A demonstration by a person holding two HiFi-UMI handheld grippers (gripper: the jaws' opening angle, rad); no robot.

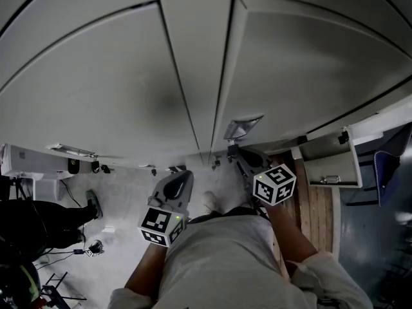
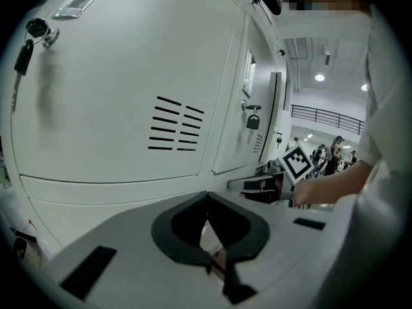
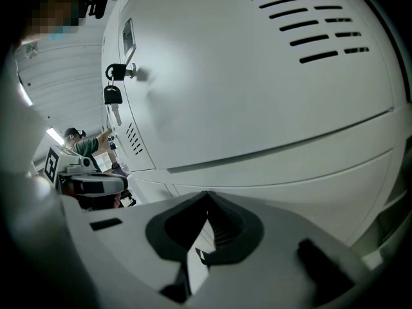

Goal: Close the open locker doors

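Observation:
Two tall white locker doors fill the head view. The left door [image 1: 109, 89] lies flat. The right door [image 1: 302, 63] shows its side edge [image 1: 226, 76] standing a little proud of it, with a metal handle [image 1: 243, 127] low down. My left gripper [image 1: 187, 172] points at the foot of the left door, jaws shut and holding nothing. My right gripper [image 1: 233, 152] is shut too, its tip just under the handle. The left gripper view has a vented door [image 2: 177, 131] with a key in its lock [image 2: 35, 31]. The right gripper view has a vented door [image 3: 315, 24] and a hanging key [image 3: 114, 89].
A small white door [image 1: 328, 166] with a handle hangs open low at the right, above a wooden strip of floor [image 1: 315, 211]. A person in dark clothes [image 1: 38, 224] stands at the left near cables. My own torso fills the bottom of the head view.

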